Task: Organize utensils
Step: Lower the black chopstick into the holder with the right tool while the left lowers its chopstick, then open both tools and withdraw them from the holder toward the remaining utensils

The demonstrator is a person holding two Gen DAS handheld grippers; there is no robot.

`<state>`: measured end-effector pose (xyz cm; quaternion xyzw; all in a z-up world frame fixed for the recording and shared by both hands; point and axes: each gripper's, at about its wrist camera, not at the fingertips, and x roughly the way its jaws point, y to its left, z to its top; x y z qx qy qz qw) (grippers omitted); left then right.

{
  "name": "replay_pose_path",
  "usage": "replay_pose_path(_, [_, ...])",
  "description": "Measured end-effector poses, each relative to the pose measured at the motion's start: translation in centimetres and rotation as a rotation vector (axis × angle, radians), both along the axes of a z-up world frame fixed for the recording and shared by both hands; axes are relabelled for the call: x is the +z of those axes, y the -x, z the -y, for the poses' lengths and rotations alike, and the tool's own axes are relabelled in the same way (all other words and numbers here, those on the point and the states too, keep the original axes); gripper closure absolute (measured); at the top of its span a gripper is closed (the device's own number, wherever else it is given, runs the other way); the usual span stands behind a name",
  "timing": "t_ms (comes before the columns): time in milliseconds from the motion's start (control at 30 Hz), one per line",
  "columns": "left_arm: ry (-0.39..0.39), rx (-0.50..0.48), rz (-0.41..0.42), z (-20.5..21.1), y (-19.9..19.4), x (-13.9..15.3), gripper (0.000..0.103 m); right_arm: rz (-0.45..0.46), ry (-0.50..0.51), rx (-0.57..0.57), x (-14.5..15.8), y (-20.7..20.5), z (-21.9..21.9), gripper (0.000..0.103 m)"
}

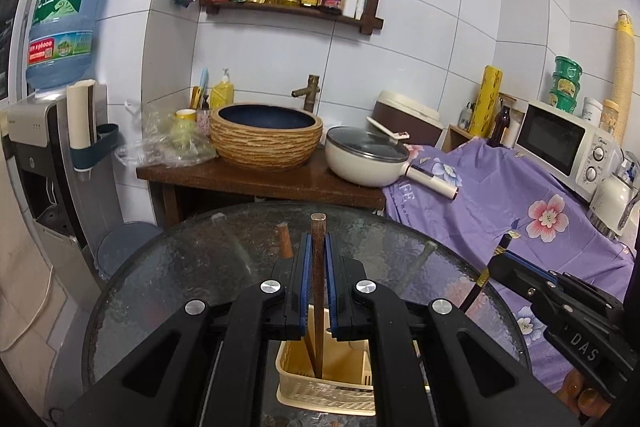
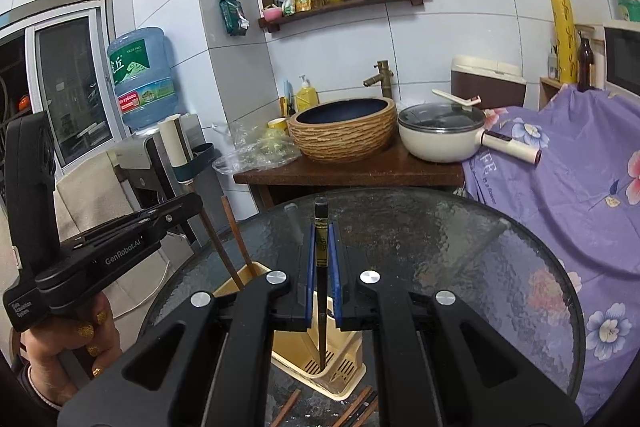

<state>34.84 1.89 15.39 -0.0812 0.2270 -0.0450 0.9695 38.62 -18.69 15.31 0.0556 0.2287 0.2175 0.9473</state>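
My left gripper (image 1: 318, 247) is shut on a brown wooden chopstick (image 1: 318, 275) that stands upright with its tip inside a cream plastic utensil basket (image 1: 320, 383) on the round glass table (image 1: 200, 267). A second brown chopstick (image 1: 285, 239) leans in the same basket. My right gripper (image 2: 322, 239) is shut on a black chopstick (image 2: 321, 287) with a gold band, its tip down in the basket (image 2: 340, 371). Several loose chopsticks (image 2: 360, 407) lie on the table in front of the basket. The left gripper also shows in the right wrist view (image 2: 176, 211).
Behind the table stands a wooden counter (image 1: 256, 179) with a woven-look basin (image 1: 266, 135) and a cream pot (image 1: 366, 159). A purple floral cloth (image 1: 520, 211) covers the surface at right, with a microwave (image 1: 568, 143). A water dispenser (image 1: 44, 131) stands at left.
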Motion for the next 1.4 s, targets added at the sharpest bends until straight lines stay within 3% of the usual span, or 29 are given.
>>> replay_pose_path(367, [0.012, 0.021, -0.042, -0.8, -0.9, -2.0, 0.096, -0.014, -0.011, -0.033, -1.0, -0.9, 0.8, 0.095])
replay_pose_path(433, [0.003, 0.017, -0.048, -0.7, -0.9, -2.0, 0.092, -0.019, 0.005, -0.041, -1.3, -1.0, 0.6, 0.094])
replay_pose_path(467, [-0.003, 0.012, -0.046, -0.6, -0.8, -2.0, 0.088, -0.019, 0.007, -0.045, -1.4, -0.9, 0.7, 0.088])
replay_pose_path(533, [-0.014, 0.012, -0.034, -0.4, -0.4, -2.0, 0.067, -0.021, 0.002, -0.048, -1.7, -0.8, 0.8, 0.064])
replay_pose_path(567, [-0.019, 0.014, -0.025, -0.4, -0.2, -2.0, 0.063, -0.016, -0.007, -0.056, -1.9, -0.7, 1.0, 0.053])
replay_pose_path(600, [-0.026, 0.016, -0.012, -0.3, 0.2, -2.0, 0.056, -0.010, -0.011, -0.066, -2.0, -0.5, 1.2, 0.053])
replay_pose_path(667, [-0.036, 0.017, -0.006, -0.3, 0.7, -2.1, 0.053, -0.014, -0.010, -0.073, -2.4, -0.3, 1.5, 0.053])
replay_pose_path(733, [-0.034, 0.012, -0.008, -0.4, 1.3, -2.5, 0.040, -0.028, -0.017, -0.080, -2.8, 0.0, 2.0, 0.053])
replay_pose_path(933, [-0.034, 0.022, -0.011, -1.0, 3.7, -4.2, 0.026, -0.049, 0.039, -0.109, -5.3, 2.2, 2.8, 0.053])
replay_pose_path(1067, [-0.048, 0.023, -0.068, -1.5, 5.1, -6.6, 0.022, -0.129, 0.092, -0.086, -8.5, 3.4, 2.6, 0.053])
replay_pose_path(1200, [-0.071, 0.024, -0.147, -2.0, 6.2, -9.6, 0.022, -0.193, 0.246, -0.078, -13.0, 4.8, 1.4, 0.053])
replay_pose_path(1400, [-0.142, 0.002, -0.244, -2.0, 8.7, -14.0, 0.023, -0.305, 0.335, -0.067, -18.5, 5.8, 0.7, 0.054])
